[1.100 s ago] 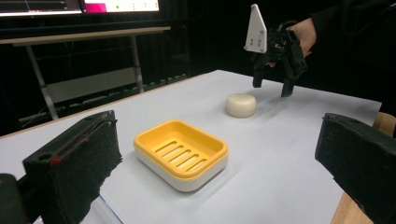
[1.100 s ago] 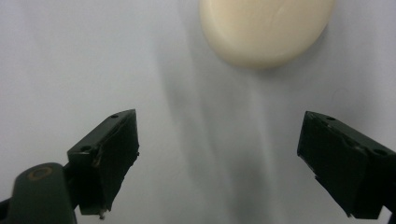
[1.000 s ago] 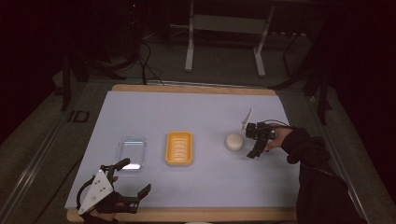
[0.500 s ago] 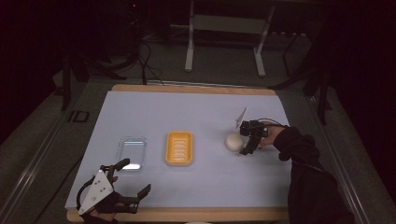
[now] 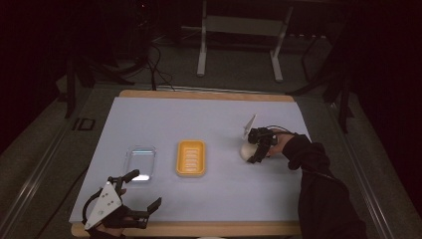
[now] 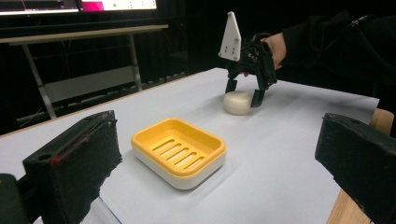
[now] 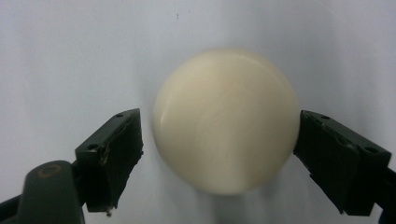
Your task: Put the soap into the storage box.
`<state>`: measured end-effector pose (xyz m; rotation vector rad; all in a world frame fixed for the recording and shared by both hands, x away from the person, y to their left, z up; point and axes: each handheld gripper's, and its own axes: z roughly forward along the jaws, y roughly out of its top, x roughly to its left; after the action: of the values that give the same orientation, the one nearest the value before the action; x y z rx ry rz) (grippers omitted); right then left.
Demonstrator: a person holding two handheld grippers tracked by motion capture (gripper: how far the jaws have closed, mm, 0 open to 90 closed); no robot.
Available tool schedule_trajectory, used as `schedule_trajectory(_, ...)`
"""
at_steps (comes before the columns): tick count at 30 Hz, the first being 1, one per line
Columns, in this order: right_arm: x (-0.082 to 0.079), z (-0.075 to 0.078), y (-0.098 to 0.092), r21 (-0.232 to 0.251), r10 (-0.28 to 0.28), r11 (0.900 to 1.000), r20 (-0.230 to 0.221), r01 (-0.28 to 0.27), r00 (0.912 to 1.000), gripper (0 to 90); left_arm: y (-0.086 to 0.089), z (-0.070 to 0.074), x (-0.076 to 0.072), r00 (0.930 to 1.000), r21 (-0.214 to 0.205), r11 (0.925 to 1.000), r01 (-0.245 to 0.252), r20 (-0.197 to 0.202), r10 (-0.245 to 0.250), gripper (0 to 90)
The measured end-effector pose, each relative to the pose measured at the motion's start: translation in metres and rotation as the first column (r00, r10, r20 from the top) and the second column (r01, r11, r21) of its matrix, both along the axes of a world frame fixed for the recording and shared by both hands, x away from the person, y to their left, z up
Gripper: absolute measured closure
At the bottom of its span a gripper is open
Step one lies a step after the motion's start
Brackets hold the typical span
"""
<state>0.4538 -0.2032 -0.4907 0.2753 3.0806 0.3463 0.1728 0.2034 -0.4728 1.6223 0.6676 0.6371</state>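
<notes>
Straddling the soap (image 7: 226, 121) near the table's (image 5: 209, 114) right edge, the right gripper (image 5: 255, 152) has just been closing its jaws; one pad seems to touch the bar, the other stands just off it. The left gripper (image 5: 130, 199) rests wide open at the near left corner. A yellow soap dish (image 5: 190, 157) sits mid-table.

Your soap bar (image 7: 226, 121) is plain cream, no pattern. Yellow soap dish (image 5: 190, 157) left of it: slotted top, white base. Further left of the dish, a clear lid (image 5: 141, 160), colourless. Your right gripper (image 5: 255, 152) at the soap is black with a white plate; table (image 5: 199, 119) is pale blue-white, light wood edge.
</notes>
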Motion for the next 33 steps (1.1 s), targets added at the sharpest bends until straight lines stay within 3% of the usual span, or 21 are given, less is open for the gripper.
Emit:
schedule_trajectory(7, 0.004, -0.008, 0.002, 0.016, -0.008, 0.9998, -0.020, 0.008, 0.9998, 18.0, 0.000, 0.000, 0.000, 1.0000, 0.010, 0.9999, 0.000, -0.002, 0.000, 0.1)
schedule_trajectory(13, 0.004, -0.012, 0.003, 0.002, -0.004, 1.0000, -0.023, 0.004, 0.9997, 22.2, 0.000, 0.000, 0.000, 1.0000, 0.012, 0.9999, -0.001, -0.001, 0.001, 0.1)
schedule_trajectory(23, 0.004, -0.010, 0.008, -0.056, -0.042, 0.9976, -0.017, 0.041, 0.9990, 24.5, 0.000, 0.000, 0.000, 1.0000, 0.014, 0.9999, -0.001, 0.000, 0.001, 0.1)
schedule_trajectory(33, -0.003, 0.013, 0.010, -0.027, -0.058, 0.9980, -0.062, 0.056, 0.9964, 24.6, 0.000, 0.000, -0.001, 1.0000, 0.013, 0.9999, 0.001, 0.001, -0.001, 0.1)
